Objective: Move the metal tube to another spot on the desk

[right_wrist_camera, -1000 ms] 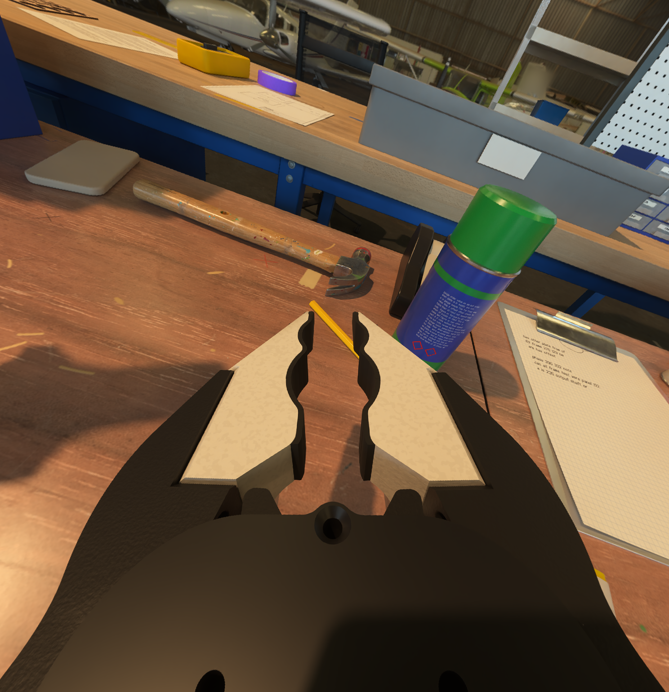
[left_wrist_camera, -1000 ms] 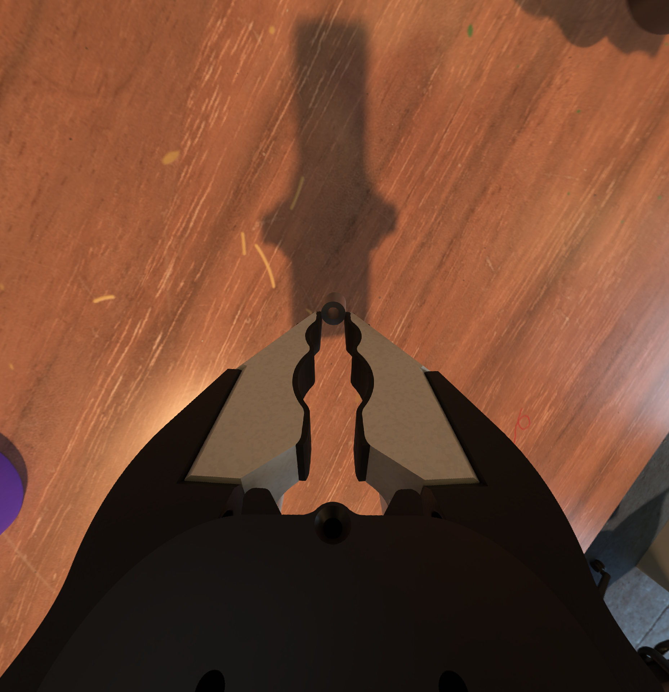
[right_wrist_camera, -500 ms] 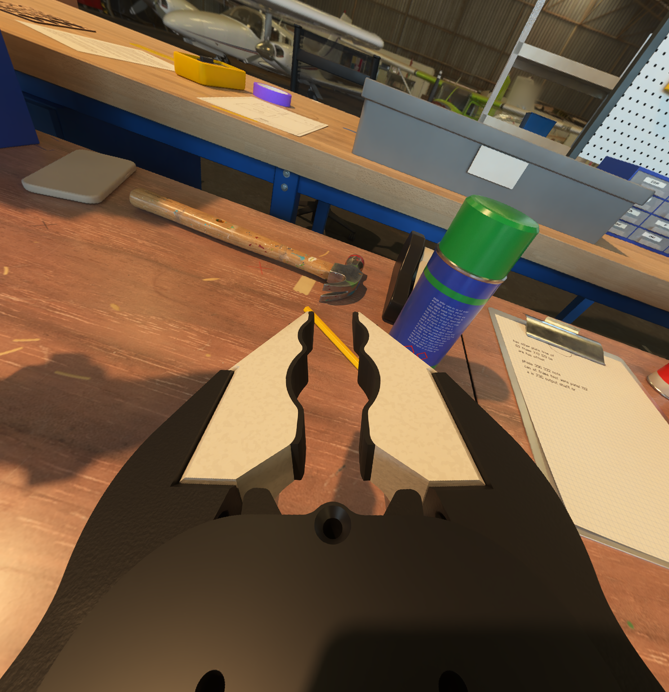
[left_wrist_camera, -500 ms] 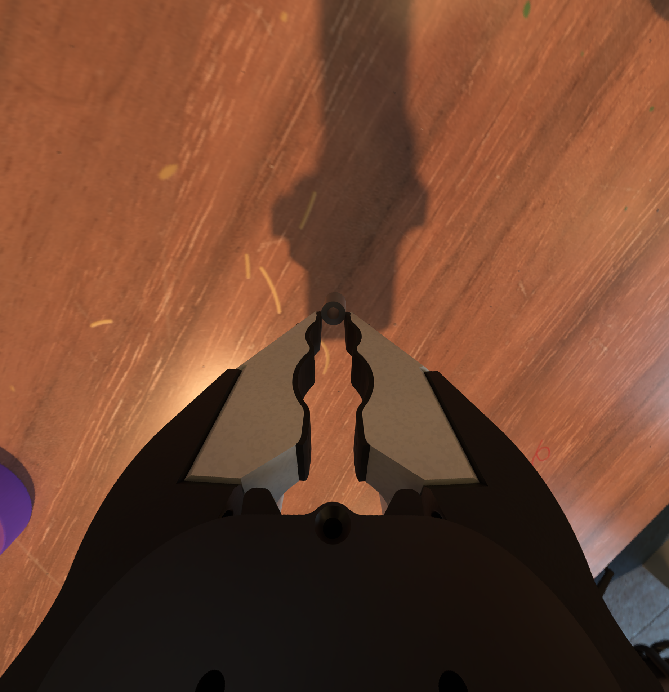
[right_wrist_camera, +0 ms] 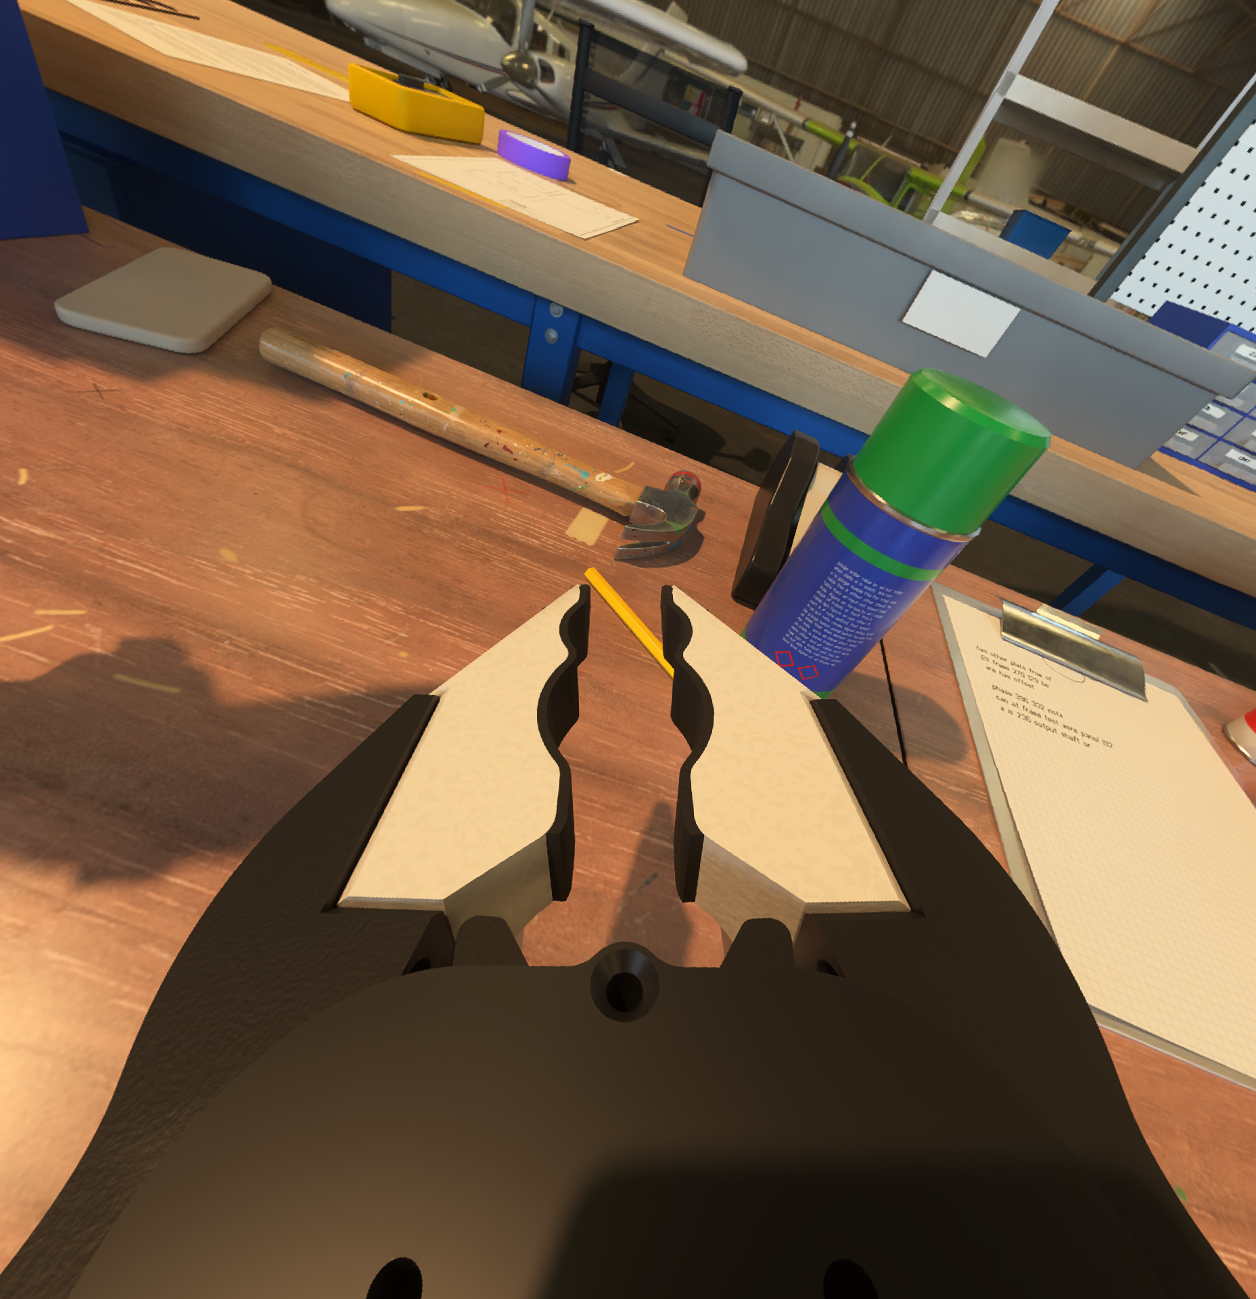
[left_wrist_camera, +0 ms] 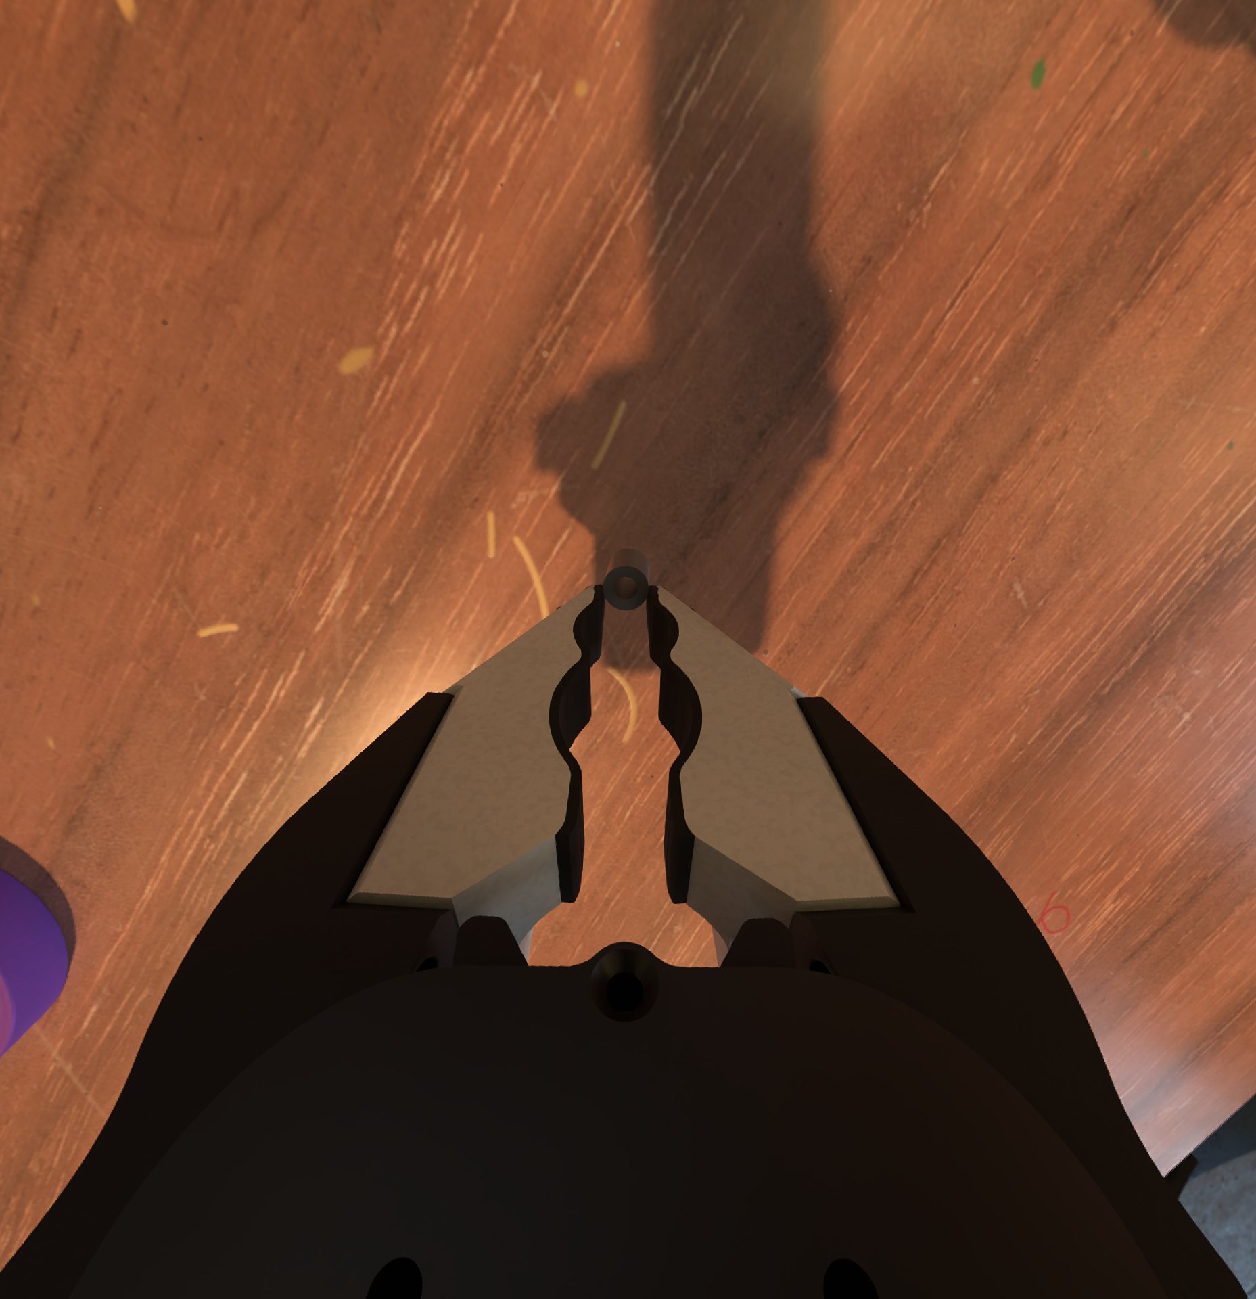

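Observation:
In the left wrist view a thin grey metal tube (left_wrist_camera: pixel 626 580) is pinched end-on between the tips of my left gripper (left_wrist_camera: pixel 625 594), which looks straight down at the wooden desk (left_wrist_camera: pixel 259 351). The tube hangs above the desk; its shadow and the gripper's fall just ahead. My right gripper (right_wrist_camera: pixel 625 594) is open and empty, held low over the desk (right_wrist_camera: pixel 259 562), with a yellow pencil (right_wrist_camera: pixel 628 622) lying between and beyond its fingertips.
A purple tape roll (left_wrist_camera: pixel 13 963) lies at the left edge and the desk's edge (left_wrist_camera: pixel 1173 1160) runs at lower right. A hammer (right_wrist_camera: pixel 470 436), beige pad (right_wrist_camera: pixel 164 299), green-capped spray can (right_wrist_camera: pixel 885 548), black stand (right_wrist_camera: pixel 776 524) and clipboard (right_wrist_camera: pixel 1131 829) lie ahead of the right gripper.
The left gripper, still holding the tube, has shifted over the desk; the floor marks and tape roll slid down and right in view. The right gripper has drifted slightly, staying open.

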Tool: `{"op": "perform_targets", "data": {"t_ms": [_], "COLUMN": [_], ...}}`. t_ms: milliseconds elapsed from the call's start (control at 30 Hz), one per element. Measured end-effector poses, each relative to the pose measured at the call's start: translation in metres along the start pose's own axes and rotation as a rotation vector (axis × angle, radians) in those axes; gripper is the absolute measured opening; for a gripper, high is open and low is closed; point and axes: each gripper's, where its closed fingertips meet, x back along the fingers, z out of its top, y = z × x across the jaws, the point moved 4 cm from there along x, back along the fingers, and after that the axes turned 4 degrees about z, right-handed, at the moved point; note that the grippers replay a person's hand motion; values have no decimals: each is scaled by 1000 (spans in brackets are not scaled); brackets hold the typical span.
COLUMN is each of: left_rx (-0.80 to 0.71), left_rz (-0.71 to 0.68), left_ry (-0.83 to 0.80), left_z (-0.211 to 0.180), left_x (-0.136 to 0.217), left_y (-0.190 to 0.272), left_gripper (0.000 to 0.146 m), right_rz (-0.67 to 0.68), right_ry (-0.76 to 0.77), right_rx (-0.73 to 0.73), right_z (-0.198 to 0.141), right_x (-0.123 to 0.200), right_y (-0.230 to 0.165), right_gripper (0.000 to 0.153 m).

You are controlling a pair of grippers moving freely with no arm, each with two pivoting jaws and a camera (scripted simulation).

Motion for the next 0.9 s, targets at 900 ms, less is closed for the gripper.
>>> {"op": "perform_targets", "data": {"t_ms": [900], "left_rx": [-9], "left_rz": [160], "left_ry": [-47], "left_z": [3], "left_x": [-18], "left_y": [-2], "left_gripper": [31], "right_rz": [37], "right_ry": [-36], "right_rx": [63], "right_z": [-3], "right_x": [-5], "right_y": [-11], "right_gripper": [20]}}
